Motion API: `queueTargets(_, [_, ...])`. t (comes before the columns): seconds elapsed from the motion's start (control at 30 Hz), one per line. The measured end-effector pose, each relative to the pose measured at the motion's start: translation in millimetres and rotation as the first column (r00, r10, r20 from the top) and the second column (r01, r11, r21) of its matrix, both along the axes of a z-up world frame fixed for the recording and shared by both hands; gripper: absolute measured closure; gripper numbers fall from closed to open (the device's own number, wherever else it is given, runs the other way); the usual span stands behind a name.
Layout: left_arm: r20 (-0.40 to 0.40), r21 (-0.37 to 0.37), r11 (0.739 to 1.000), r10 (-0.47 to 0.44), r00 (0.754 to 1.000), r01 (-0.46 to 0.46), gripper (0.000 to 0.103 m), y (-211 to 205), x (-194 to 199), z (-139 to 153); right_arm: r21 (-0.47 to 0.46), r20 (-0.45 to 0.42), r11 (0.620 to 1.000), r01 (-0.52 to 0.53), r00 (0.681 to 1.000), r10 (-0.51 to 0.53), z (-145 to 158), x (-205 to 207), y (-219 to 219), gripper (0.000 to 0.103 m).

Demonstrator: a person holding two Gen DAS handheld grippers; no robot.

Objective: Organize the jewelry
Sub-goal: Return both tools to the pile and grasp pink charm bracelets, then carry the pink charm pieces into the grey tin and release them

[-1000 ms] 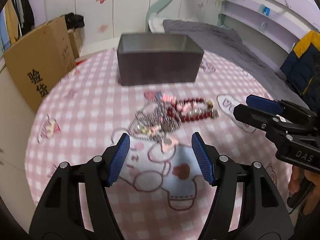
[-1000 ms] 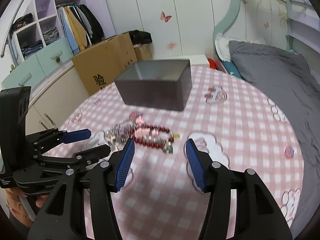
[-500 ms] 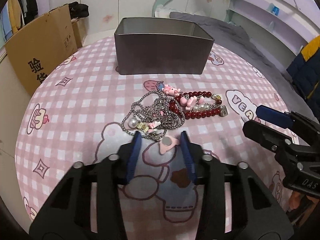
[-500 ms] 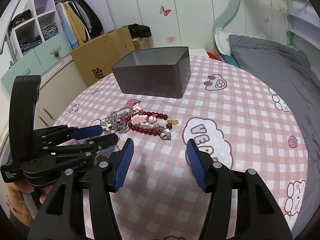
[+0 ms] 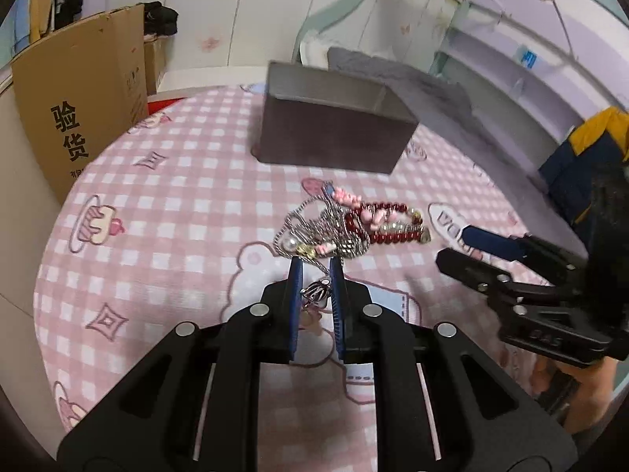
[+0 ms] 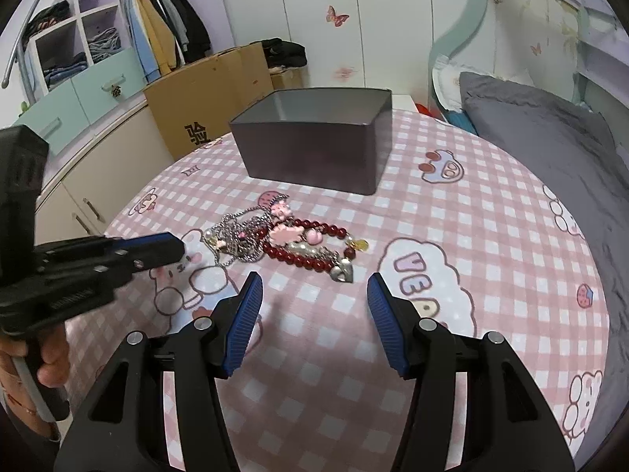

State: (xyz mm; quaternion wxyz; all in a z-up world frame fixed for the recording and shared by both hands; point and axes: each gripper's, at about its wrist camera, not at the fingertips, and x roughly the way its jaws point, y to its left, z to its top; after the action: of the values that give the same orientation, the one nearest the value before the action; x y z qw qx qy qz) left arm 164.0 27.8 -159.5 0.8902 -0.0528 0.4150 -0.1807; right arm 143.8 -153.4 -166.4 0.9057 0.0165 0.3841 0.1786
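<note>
The left gripper (image 5: pixel 314 275) is nearly closed, pinching a silver chain (image 5: pixel 316 291) between its blue pads. The right gripper (image 6: pixel 314 299) hovers wide open, nothing between its fingers.

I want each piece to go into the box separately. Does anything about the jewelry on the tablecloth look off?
Yes. The silver chain, red bead bracelet and pink charms lie tangled in one heap. The left gripper is shut on the silver chain, which leads into the heap, so the rest may drag along.
</note>
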Motion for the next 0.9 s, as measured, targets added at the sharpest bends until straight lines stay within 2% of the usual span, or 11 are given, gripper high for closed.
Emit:
queueTargets(0.1, [0.012, -0.032, 0.999, 0.002, 1.000, -0.002, 0.089, 8, -3, 7, -0.006, 0.006, 1.000, -0.020, 1.000, 0.020, 2, 5, 7, 0.052])
queueTargets(0.2, [0.021, -0.054, 0.999, -0.002, 1.000, 0.004, 0.089, 12, -3, 12, -0.018, 0.008, 0.999, -0.045, 0.999, 0.045, 2, 12, 17, 0.060])
queueTargets(0.37, [0.030, -0.094, 0.995, -0.008, 1.000, 0.011, 0.089, 19, -1, 18, -0.062, 0.006, 0.996, -0.067, 0.998, 0.067, -1, 28, 36, 0.066])
queueTargets(0.5, [0.036, -0.089, 0.996, -0.009, 0.999, 0.012, 0.089, 21, 0, 20, -0.088, -0.006, 0.994, -0.071, 0.997, 0.071, -7, 39, 44, 0.070])
queueTargets(0.67, [0.029, -0.084, 0.996, -0.022, 0.999, 0.024, 0.089, 19, 6, 18, -0.131, -0.021, 0.988, -0.078, 0.997, 0.076, -15, 45, 50, 0.083])
queueTargets(0.7, [0.028, -0.084, 0.996, -0.025, 0.999, 0.027, 0.089, 18, 7, 18, -0.132, -0.021, 0.988, -0.080, 0.997, 0.078, -16, 45, 49, 0.084])
queueTargets(0.77, [0.026, -0.086, 0.996, -0.031, 0.999, 0.034, 0.089, 17, 10, 18, -0.128, -0.029, 0.988, -0.084, 0.996, 0.080, -17, 46, 47, 0.094])
queueTargets(0.9, [0.028, -0.093, 0.994, -0.049, 0.998, 0.051, 0.089, 14, 14, 21, -0.108, -0.028, 0.991, -0.079, 0.997, 0.077, -16, 46, 38, 0.097])
